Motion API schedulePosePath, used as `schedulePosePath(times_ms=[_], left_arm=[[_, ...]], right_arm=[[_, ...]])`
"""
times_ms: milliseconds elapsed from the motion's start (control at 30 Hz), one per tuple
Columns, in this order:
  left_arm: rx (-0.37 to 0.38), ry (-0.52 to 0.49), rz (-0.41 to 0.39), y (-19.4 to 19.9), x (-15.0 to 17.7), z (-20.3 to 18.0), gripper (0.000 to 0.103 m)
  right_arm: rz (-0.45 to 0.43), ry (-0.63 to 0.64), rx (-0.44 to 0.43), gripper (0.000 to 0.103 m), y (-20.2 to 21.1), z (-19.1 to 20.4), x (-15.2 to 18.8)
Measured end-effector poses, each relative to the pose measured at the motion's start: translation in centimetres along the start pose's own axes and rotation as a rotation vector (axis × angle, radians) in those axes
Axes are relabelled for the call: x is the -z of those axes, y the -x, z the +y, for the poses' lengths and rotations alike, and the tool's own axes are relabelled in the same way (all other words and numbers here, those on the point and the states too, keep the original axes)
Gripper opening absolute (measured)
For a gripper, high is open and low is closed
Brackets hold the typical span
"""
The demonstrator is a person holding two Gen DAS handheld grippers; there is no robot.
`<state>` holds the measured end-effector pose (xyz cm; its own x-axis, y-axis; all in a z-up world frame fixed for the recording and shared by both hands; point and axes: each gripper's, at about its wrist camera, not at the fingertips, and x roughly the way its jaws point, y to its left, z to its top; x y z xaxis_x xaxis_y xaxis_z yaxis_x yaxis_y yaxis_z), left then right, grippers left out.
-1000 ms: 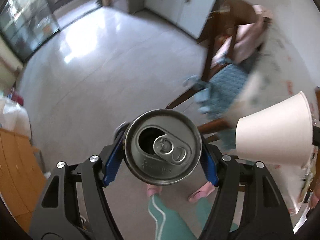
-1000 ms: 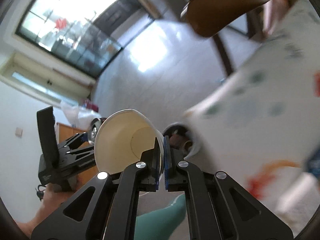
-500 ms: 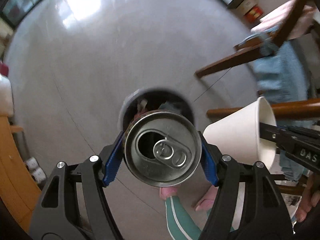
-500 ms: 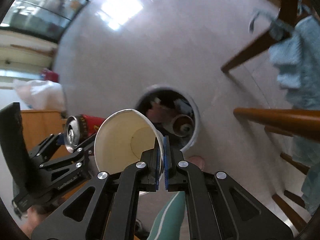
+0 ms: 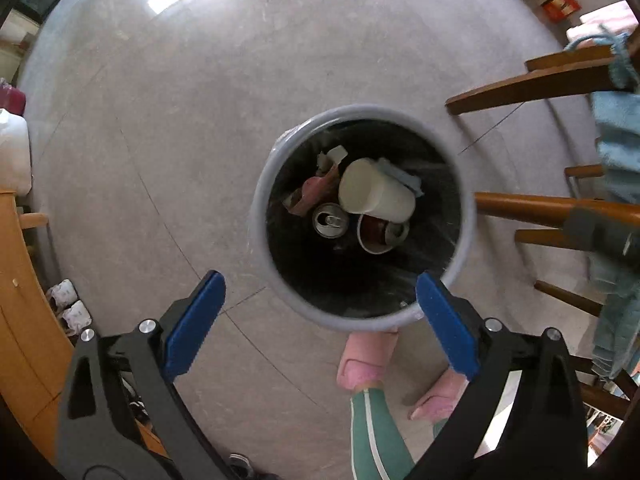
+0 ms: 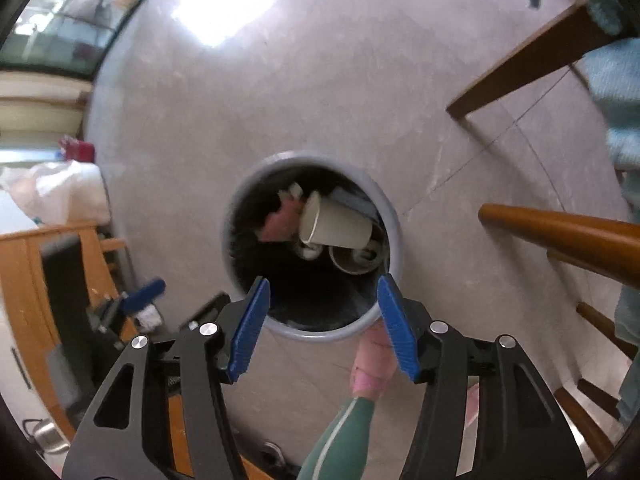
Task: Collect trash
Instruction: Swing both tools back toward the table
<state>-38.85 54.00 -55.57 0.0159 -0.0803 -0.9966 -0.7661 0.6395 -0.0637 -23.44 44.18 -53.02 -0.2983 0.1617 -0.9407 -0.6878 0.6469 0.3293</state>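
A grey round trash bin with a black liner stands on the floor below both grippers; it also shows in the right wrist view. Inside lie a white paper cup on its side, a silver drink can, a second cup and crumpled wrappers. The white cup also shows in the right wrist view. My left gripper is open and empty above the bin's near rim. My right gripper is open and empty above the bin too.
Wooden chair legs and rungs with blue cloth stand to the right of the bin. A wooden cabinet is at the left. The person's pink slippers and green trouser leg are just below the bin.
The left gripper opened and let the can go; the right gripper opened and let the paper cup go. Both now lie in the bin, and both grippers have moved over it.
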Motion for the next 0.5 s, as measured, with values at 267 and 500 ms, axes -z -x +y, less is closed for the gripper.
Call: schedulePosePath(times_ms=[267, 500], left_arm=[[0.030, -0.075, -0.216, 17.3, 4.4, -2.1, 0.096], [0.131, -0.374, -0.380, 32.9, 5.5, -13.1, 0.096]], right_arm=[[-0.269, 0.113, -0.232, 0.066, 21.1, 5.9, 4.0], [-0.589, 0.002, -0.205, 0.078, 40.9, 0.3, 11.0]])
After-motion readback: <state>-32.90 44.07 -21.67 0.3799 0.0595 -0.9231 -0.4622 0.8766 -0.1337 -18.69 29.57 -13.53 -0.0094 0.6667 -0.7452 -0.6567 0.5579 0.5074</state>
